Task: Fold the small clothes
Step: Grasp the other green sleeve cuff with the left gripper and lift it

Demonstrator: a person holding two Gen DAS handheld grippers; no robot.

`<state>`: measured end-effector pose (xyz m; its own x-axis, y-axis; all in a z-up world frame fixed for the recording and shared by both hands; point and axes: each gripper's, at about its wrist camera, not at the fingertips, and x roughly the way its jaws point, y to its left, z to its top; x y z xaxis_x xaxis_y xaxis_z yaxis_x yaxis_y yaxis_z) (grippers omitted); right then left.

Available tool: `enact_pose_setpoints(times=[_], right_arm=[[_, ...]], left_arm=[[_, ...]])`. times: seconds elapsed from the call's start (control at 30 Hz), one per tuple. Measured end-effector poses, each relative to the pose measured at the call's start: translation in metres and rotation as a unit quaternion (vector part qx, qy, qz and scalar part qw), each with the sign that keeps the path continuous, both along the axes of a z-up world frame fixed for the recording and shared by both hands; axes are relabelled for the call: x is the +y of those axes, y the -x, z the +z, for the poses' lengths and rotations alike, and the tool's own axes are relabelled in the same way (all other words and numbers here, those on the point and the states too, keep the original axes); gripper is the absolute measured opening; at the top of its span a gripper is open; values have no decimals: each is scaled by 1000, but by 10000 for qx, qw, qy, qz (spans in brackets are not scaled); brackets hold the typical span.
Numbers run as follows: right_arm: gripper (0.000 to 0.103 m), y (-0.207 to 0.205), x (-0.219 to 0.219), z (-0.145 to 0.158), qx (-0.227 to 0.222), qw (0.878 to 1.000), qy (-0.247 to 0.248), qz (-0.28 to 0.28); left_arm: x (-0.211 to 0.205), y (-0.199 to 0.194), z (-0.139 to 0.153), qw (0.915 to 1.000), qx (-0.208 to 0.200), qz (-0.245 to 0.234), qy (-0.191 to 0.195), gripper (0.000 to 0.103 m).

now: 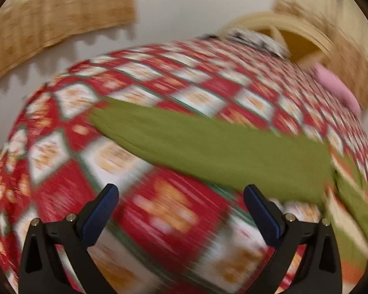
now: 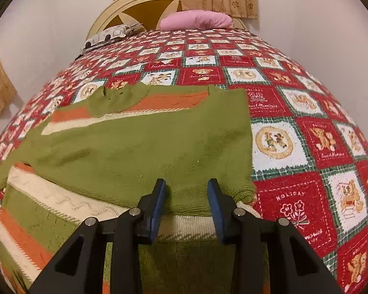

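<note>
Folding green sweater (image 2: 139,147) on bed (image 2: 294,112); right claw (image 2: 187,196) released over hem, left claw (image 1: 181,210) gaping empty. Next: pinching hem.

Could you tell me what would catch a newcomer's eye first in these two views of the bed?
The red, white and green checked bedspread printed with teddy bears fills both views. On it lies a green knitted sweater with orange and cream stripes, one sleeve folded across its body. The right gripper hangs over the sweater's near edge, and a pink pillow sits by the cream headboard.
</note>
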<state>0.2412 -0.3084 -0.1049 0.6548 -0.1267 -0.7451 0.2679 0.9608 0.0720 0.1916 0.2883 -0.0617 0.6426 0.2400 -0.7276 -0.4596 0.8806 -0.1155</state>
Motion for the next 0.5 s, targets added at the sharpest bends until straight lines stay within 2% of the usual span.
enact_pose_setpoints(times=[0.07,0.13,0.17,0.3,0.4,0.47,0.5], right_arm=[[37,-2,0,-1,-15,10000,4,-6],[37,-2,-2,-3,1,10000,62,14],[37,-2,-2,-4,10,10000,96,20],[38,-2,0,-4,29,9999,146,20],[38,1,4,-3,9,10000,93,17],[38,0,4,-3,3,10000,78,14],[38,0,4,-3,6,10000,89,15]], left_arm=[[34,-3,2,9991,-68,351,210,102],[61,-5,-4,9966,-265,498,601,88],[70,-10,-10,9953,-280,521,771,84],[93,-37,-38,9901,41,710,1207,69],[91,-47,-38,9903,-166,881,1058,69],[88,-54,-39,9896,-177,868,1132,67],[89,-55,-39,9896,-190,884,1117,58]])
